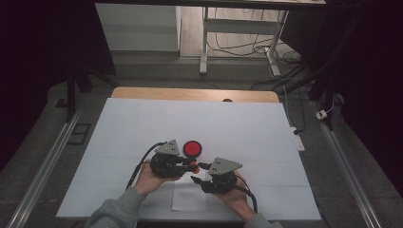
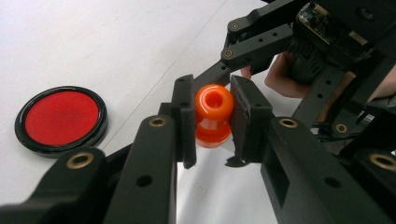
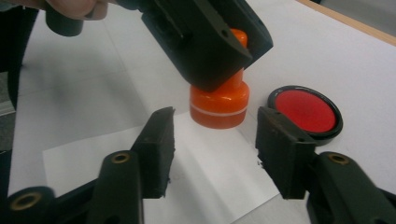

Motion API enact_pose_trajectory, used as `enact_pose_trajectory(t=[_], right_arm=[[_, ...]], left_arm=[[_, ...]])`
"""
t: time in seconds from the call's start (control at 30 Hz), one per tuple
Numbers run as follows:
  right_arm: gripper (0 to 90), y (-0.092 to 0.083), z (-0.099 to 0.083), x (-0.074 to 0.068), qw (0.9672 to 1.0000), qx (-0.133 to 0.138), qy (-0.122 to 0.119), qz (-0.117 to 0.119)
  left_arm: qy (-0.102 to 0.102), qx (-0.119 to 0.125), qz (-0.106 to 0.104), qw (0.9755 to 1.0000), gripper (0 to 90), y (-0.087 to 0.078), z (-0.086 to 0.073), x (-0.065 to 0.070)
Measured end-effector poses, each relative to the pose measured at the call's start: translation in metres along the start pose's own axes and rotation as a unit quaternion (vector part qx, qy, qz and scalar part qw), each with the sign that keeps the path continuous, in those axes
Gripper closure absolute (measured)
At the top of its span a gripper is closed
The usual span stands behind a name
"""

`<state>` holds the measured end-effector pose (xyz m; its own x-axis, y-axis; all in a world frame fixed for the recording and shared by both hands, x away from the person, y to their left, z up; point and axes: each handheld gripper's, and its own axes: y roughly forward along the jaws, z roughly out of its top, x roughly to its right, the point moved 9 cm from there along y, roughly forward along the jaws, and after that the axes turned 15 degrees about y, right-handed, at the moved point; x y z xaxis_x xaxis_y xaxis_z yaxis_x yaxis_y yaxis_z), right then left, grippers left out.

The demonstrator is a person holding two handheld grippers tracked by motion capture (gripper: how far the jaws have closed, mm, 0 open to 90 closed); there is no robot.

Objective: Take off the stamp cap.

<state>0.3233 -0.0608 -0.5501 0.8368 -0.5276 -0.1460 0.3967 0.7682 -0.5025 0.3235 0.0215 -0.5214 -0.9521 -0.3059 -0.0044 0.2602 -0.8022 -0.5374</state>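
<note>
Stamp (image 2: 213, 116) first: we have the orange stamp clenched by its knob in the left gripper (image 2: 212, 119), held upright above the slip of paper (image 3: 205, 172) that lies on the white table (image 1: 142, 128). Our right gripper (image 3: 212, 140) faces the stamp's wide cap from just beside it, jaws apart with the cap ahead of the gap between them, not yet pressing on it. We judge the step in hand to be pulling the cap off the stamp, or steadying its base, before it goes to the red ink pad (image 3: 306, 112) nearby. The next move calls for the right jaws to slide level around the cap and close squarely, while the left holds firm. The left gripper view shows the knob's hollow top squeezed between the pads, with the right hand behind it. The right gripper view shows the pale ring around the cap and the paper beneath. The high view shows both hands (image 1: 152, 178) close together near the table's front edge, the ink pad just beyond them.
</note>
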Motion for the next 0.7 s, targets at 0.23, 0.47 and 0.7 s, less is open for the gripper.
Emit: enact_pose_trajectory(t=[0.23,0.47,0.7], right_arm=[[54.6,0.0024,0.0002,0.0004,0.9999,-0.007,0.008,-0.003],[59.4,0.0018,0.0022,0.0009,0.9999,-0.004,0.013,-0.005],[63.1,0.002,0.0017,0.0004,0.9999,-0.009,0.01,-0.004]], left_arm=[[0.001,-0.002,-0.001,1.0,71.9,0.0007,-0.0005,0.0004],[0.001,-0.003,-0.001,1.0,71.9,0.0015,-0.001,0.0002],[0.001,-0.003,0.002,1.0,71.9,0.0015,-0.0013,-0.0003]])
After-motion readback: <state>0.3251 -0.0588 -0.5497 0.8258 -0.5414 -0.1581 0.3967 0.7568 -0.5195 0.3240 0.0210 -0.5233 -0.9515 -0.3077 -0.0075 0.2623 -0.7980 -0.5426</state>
